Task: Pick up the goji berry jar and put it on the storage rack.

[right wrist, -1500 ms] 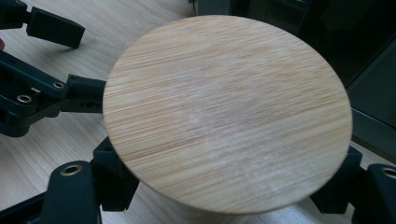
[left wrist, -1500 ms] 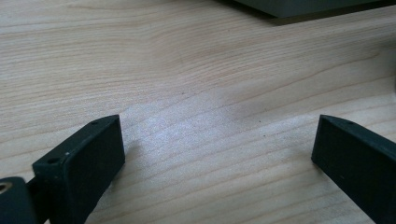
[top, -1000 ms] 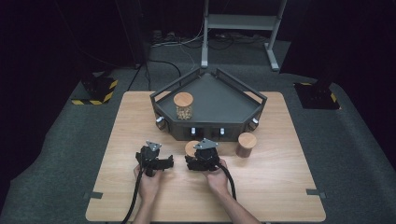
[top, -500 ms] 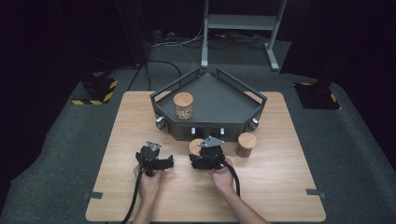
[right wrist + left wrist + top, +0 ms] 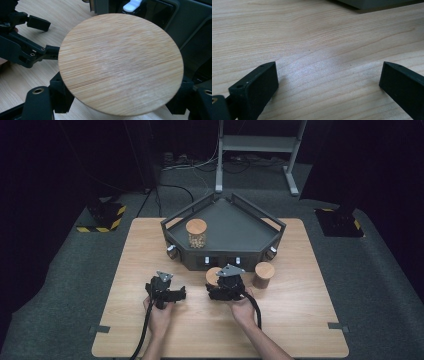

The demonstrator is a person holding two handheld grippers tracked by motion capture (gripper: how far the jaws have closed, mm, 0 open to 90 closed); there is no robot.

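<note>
My right gripper (image 5: 223, 285) is shut on a jar with a round wooden lid (image 5: 213, 275), just in front of the dark tray (image 5: 240, 232). In the right gripper view the lid (image 5: 121, 62) sits between the two black jaws, with my right gripper (image 5: 120, 100) closed around the jar below it. My left gripper (image 5: 167, 290) rests low over the bare tabletop to the left. Its jaws stand wide apart in the left gripper view, so my left gripper (image 5: 329, 80) is open with nothing between them. The right gripper view also shows the left gripper (image 5: 27, 40) at its upper left.
A second wooden-lidded jar (image 5: 196, 233) with brownish contents stands inside the tray. A third jar (image 5: 263, 274) stands on the wooden table (image 5: 300, 320) just right of my right gripper. The tray's front wall carries small white knobs (image 5: 132, 4).
My right gripper has shifted slightly right and up with the jar in it. The left gripper has stayed in place.
</note>
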